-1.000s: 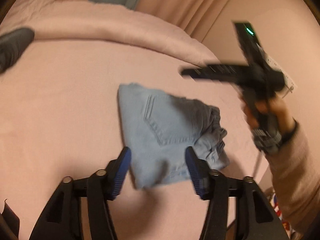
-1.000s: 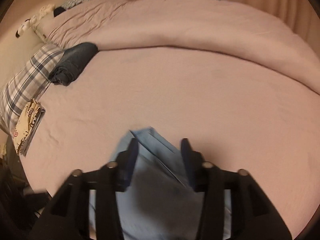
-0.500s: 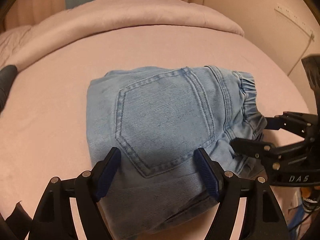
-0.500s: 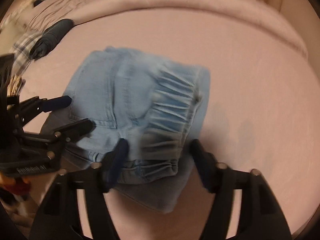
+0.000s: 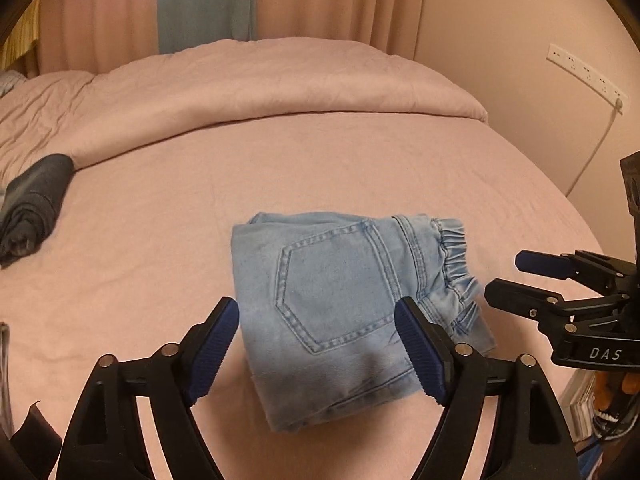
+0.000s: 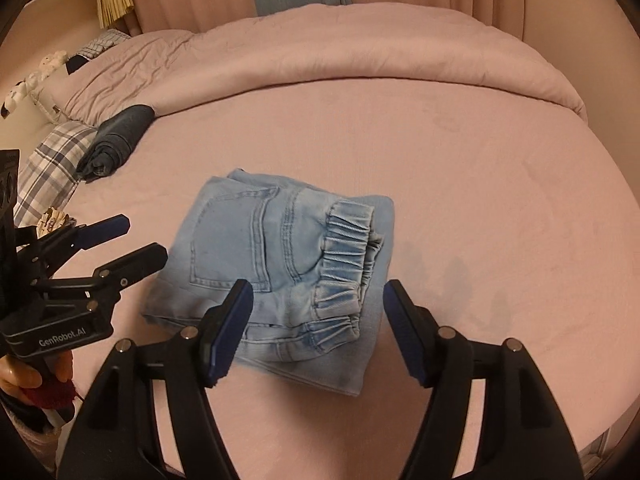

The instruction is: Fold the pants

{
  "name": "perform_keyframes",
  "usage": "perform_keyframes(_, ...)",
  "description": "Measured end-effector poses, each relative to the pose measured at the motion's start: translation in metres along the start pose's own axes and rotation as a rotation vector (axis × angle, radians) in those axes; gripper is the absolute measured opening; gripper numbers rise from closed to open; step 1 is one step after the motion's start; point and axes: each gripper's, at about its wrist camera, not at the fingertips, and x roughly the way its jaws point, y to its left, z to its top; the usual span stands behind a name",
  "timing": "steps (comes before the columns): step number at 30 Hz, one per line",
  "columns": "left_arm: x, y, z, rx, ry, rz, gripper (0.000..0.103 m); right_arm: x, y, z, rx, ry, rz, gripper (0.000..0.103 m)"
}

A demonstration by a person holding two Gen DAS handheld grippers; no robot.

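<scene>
1. the light-blue denim pants point(image 5: 348, 312) lie folded into a compact bundle near the middle of the pink bed point(image 5: 280, 168), back pocket facing up.
2. in the left wrist view the bundle's long axis runs roughly left to right, with the gathered elastic waistband point(image 5: 454, 264) at its right end and the smooth folded edge at its left.
3. the left tongs point(image 5: 316, 344) hover above the near edge of the pants, blue pads spread wide with nothing between them.
4. the right tongs point(image 6: 316, 328) hang over the waistband end, also spread wide and holding nothing.
5. bare sheet surrounds the bundle on all sides; the bed's edge falls away at the right of the left wrist view.
6. a rolled dark garment point(image 6: 116, 140) lies well apart at the far left beside a plaid pillow point(image 6: 48, 168), and a pink duvet point(image 6: 360, 48) is piled along the far side.
7. readable writing: "das" on the right tongs' body in the left wrist view, "genrobot.ai" on the left tongs' body in the right wrist view.
</scene>
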Motion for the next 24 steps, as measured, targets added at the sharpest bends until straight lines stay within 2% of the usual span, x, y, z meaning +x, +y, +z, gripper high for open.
perform_keyframes(7,0.020,0.005,-0.013,-0.037,0.078,0.011,0.081,0.018,-0.020,-0.017,0.128,0.066,0.090,0.073)
perform_keyframes(10,0.035,0.005,-0.019,-0.041,0.105,0.027,0.081,0.022,-0.032,-0.025,0.204,0.063,0.092,0.073)
perform_keyframes(13,0.046,0.002,-0.023,-0.029,0.131,0.034,0.081,0.017,-0.031,-0.024,0.212,-0.023,0.053,0.067)
perform_keyframes(17,0.055,-0.002,-0.025,-0.016,0.150,0.042,0.081,0.011,-0.018,-0.017,0.181,-0.113,0.191,0.058)
perform_keyframes(19,0.056,-0.004,-0.024,-0.010,0.150,0.046,0.081,0.026,-0.013,-0.015,0.173,-0.059,0.178,0.045)
perform_keyframes(20,0.057,-0.005,-0.024,-0.002,0.153,0.048,0.081,0.039,-0.012,-0.018,0.171,0.005,0.143,0.044)
perform_keyframes(21,0.057,-0.006,-0.024,0.007,0.154,0.052,0.081,0.046,-0.012,-0.020,0.166,0.028,0.120,0.043)
perform_keyframes(24,0.061,-0.007,-0.025,0.023,0.158,0.061,0.082,0.052,-0.009,-0.025,0.123,0.045,0.078,0.040)
